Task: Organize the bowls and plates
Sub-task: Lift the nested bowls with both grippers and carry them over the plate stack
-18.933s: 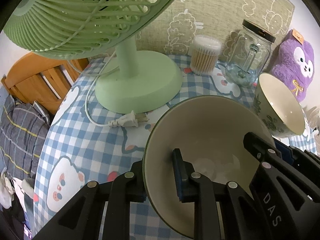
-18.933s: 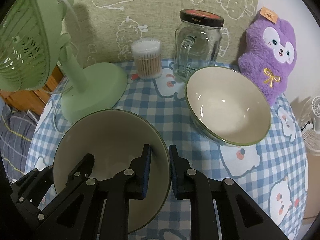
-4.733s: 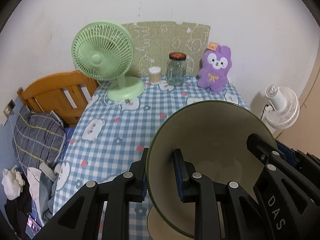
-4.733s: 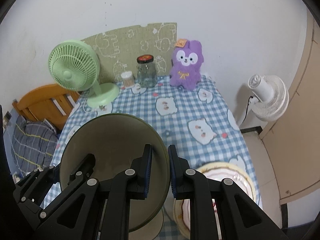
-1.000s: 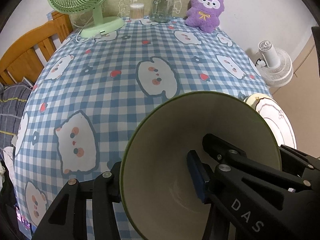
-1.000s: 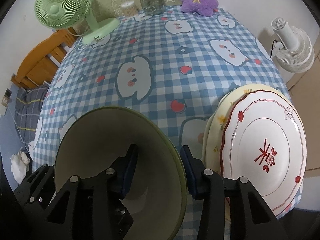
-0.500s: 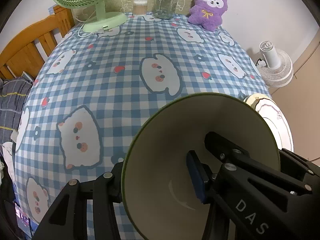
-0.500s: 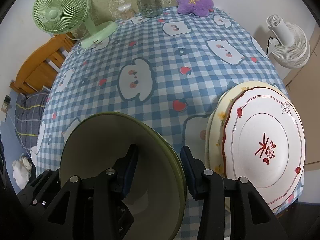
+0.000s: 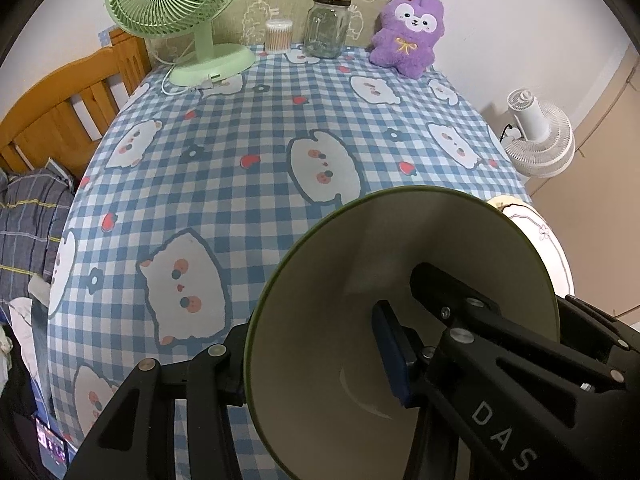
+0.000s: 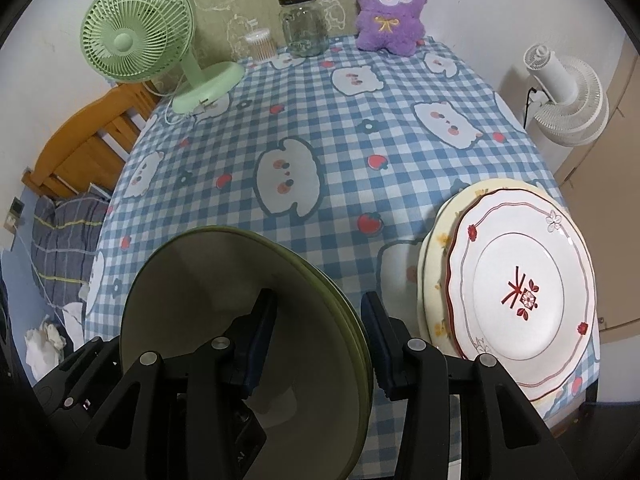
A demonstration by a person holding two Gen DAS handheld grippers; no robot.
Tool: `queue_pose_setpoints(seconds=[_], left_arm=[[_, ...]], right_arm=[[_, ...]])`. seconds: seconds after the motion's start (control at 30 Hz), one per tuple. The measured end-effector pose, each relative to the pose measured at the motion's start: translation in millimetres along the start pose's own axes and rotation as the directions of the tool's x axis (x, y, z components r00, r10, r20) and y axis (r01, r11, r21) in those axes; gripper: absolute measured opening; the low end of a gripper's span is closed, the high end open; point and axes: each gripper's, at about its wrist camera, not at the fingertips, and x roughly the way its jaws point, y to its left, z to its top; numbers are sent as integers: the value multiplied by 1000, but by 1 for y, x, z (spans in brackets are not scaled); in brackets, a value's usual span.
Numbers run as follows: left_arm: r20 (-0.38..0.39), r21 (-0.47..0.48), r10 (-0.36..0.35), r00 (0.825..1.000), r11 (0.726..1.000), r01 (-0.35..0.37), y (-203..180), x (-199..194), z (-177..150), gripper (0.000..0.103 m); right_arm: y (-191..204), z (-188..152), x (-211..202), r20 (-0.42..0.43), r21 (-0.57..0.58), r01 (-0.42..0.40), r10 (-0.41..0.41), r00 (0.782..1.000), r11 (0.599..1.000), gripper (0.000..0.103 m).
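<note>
Two green-rimmed cream bowls (image 10: 208,292) sit nested one in the other at the near edge of the table; their doubled rim shows in the right wrist view. My right gripper (image 10: 316,304) is open and straddles the right rim, one finger inside and one outside with a gap. From the other side, my left gripper (image 9: 312,340) is open across the left rim of the top bowl (image 9: 340,264). Right of the bowls, a red-patterned white plate (image 10: 516,292) lies on a yellow-flowered plate (image 10: 432,248). Only the stack's edge (image 9: 548,240) shows in the left wrist view.
A blue checked cloth (image 10: 340,128) covers the table. Along its far edge stand a green fan (image 10: 140,36), a cotton-swab tub (image 10: 260,44), a glass jar (image 10: 304,24) and a purple plush toy (image 10: 388,4). A wooden bed frame (image 9: 60,112) is left, a white floor fan (image 10: 568,92) right.
Both grippers have risen a little and drawn back from the table. The bowls stay put, and a second rim now shows under the top bowl in the right wrist view.
</note>
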Motion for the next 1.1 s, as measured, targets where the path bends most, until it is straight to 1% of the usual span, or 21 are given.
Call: queue_pose_setpoints(seconds=[0.2,0.57,0.83,1.1], left_arm=[[24,7,0,1000,1000,0,-3,-11,5,51],[38,-17,24,999,1000,-24,-18,-20,14,50],[42,-51,34,999,998,-32,-42,-20,22,50],[43,-47,23,999,999,-21,-78,-16,31,50]], right_arm=[[1,3,-12,31,6,-2,2,1000,1000,47],[-12,15,-24,35,-20,-25,25,999,999,47],[-36,28,-30,32,-51,-33,35,999,998,47],[-71,38,-38,38,-45,-24,26,999,999,47]])
